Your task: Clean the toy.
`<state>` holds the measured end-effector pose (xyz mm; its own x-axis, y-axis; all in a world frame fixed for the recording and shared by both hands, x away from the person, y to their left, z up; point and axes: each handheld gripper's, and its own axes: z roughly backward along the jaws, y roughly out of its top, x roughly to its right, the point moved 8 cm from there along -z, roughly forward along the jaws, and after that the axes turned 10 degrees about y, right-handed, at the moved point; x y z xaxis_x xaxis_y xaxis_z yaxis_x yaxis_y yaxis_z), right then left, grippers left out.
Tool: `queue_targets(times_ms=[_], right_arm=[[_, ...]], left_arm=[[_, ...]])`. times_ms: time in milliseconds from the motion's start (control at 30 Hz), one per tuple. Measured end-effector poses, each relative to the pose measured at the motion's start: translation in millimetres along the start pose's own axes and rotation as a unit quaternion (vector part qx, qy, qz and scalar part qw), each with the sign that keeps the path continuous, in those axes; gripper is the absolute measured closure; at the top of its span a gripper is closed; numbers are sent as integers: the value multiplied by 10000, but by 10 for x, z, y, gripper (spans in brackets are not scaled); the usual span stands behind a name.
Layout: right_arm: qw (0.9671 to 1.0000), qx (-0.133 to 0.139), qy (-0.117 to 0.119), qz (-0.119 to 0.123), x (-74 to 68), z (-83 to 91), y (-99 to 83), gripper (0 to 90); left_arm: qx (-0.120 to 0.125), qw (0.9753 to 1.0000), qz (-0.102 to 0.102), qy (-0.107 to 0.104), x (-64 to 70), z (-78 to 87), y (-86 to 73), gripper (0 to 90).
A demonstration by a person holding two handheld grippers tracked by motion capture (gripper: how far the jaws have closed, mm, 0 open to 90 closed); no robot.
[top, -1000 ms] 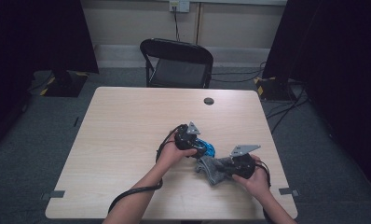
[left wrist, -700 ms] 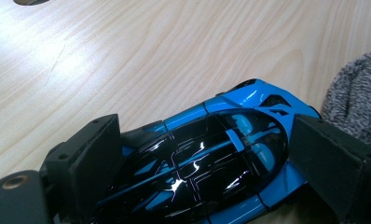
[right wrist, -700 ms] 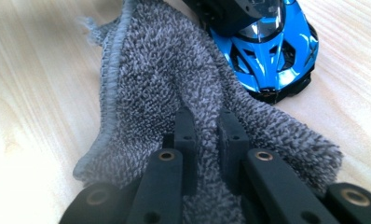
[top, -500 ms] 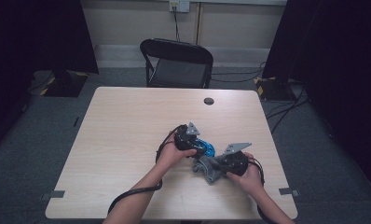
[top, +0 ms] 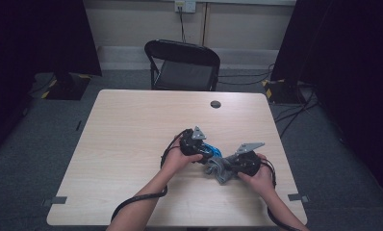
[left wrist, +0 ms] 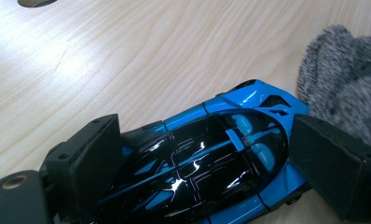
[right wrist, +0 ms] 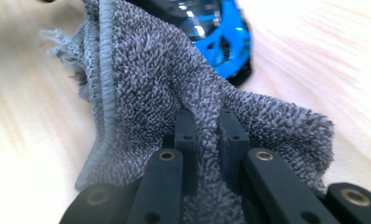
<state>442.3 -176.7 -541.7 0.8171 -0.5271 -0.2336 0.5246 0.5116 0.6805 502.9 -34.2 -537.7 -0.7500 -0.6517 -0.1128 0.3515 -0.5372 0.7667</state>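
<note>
A blue and black toy car point(top: 212, 151) lies on the wooden table point(top: 132, 125), right of centre. My left gripper point(top: 205, 150) is shut on it. In the left gripper view, the jaws press both sides of the car point(left wrist: 230, 140), with my left gripper point(left wrist: 214, 168) straddling its glossy roof. A grey terry cloth point(top: 217, 171) lies bunched just right of the car, touching it. My right gripper point(top: 227, 169) is shut on the cloth. In the right gripper view, my right gripper point(right wrist: 207, 135) pinches a fold of the cloth point(right wrist: 151, 84), and the car's blue end point(right wrist: 223, 46) shows beyond it.
A black folding chair point(top: 182, 62) stands behind the table's far edge. A round dark grommet point(top: 215, 104) sits near the far side of the tabletop. Cables run across the floor at the right. Both forearms come in over the near edge.
My right gripper has moved the cloth left against the car, then a little back to the right. The left gripper and the car have stayed in place.
</note>
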Motion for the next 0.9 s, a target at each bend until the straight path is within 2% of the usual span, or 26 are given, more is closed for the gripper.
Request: queue_targets(times_ms=[333, 900], right_arm=[[9996, 32, -190, -220, 201, 31, 35, 810], [9987, 69, -355, -352, 333, 46, 61, 809]], left_arm=[[13, 10000, 12, 6, 2, 1, -1, 97], [1, 10000, -4, 14, 5, 5, -3, 99]])
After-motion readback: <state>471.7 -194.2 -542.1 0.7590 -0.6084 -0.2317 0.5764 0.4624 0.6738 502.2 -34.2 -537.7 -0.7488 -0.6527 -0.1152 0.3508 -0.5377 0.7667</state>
